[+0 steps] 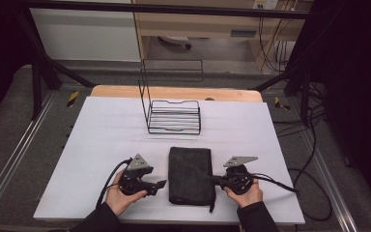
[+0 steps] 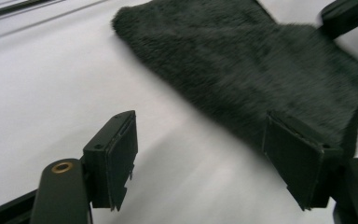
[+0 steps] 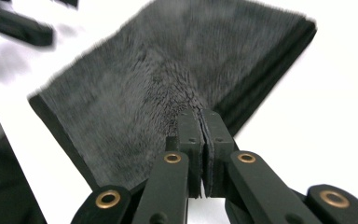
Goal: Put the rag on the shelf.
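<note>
Your left gripper [image 1: 160, 184] sits with its jaws spread wide just beside the left edge of the folded dark towel [image 1: 190, 174], pinching nothing. The towel lies flat on the white table [image 1: 101, 145] between your hands. Your right gripper [image 3: 200, 122] has its jaws pressed together, pinching a fold of the towel's pile.

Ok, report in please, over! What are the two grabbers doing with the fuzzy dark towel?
Right gripper shut, pinching the folded dark towel. Left gripper open beside the towel, holding nothing. Wire rack farther back, not in the way.
</note>
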Demonstrator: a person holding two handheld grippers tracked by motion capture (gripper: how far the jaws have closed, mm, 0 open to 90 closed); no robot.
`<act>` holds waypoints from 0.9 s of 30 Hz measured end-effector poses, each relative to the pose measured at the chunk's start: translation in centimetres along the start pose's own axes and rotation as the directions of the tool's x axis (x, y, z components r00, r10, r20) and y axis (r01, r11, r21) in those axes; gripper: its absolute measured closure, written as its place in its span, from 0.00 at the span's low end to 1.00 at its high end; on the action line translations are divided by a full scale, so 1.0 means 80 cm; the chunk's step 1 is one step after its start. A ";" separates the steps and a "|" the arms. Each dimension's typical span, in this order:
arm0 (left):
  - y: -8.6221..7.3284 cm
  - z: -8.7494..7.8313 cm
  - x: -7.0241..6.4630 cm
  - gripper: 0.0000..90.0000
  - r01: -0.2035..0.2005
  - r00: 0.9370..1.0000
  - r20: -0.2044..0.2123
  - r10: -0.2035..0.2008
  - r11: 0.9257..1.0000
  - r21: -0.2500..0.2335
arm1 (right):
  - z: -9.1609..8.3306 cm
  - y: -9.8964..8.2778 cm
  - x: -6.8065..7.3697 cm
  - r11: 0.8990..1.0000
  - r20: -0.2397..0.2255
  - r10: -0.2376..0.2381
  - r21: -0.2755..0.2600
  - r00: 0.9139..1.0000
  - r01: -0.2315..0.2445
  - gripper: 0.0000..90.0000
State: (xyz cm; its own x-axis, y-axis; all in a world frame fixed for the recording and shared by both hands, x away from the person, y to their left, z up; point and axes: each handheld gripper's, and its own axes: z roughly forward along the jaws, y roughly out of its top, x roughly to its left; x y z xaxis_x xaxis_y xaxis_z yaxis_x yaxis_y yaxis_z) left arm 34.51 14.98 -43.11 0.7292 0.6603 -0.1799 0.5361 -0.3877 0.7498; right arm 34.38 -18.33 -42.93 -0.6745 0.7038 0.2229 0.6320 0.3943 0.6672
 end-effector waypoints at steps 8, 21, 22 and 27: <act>0.003 0.029 -0.025 0.40 -0.020 0.999 0.043 0.017 0.998 0.059 | 0.019 0.023 -0.022 0.993 0.067 0.029 -0.116 0.997 -0.021 0.70; -0.001 0.037 -0.040 0.70 0.015 0.998 0.059 -0.020 0.995 0.094 | 0.028 0.042 -0.042 0.982 0.132 0.067 -0.185 0.989 -0.042 1.00; 0.000 0.036 -0.039 0.69 0.019 0.998 0.062 -0.025 0.996 0.091 | 0.027 0.047 -0.046 0.980 0.136 0.059 -0.195 0.989 -0.032 1.00; 0.002 0.033 -0.034 0.62 0.030 0.997 0.069 -0.036 0.995 0.093 | 0.046 0.042 -0.050 0.994 0.185 0.025 -0.107 0.983 -0.005 0.93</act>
State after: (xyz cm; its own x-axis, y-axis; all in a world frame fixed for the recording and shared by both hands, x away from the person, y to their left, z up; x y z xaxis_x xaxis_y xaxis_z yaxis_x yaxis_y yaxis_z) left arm 33.70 11.45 -44.18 0.7368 0.6282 -0.2501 0.5947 -0.4260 0.6818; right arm 40.59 -17.62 -44.23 -0.5767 0.8103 0.1043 0.5909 0.3256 0.7381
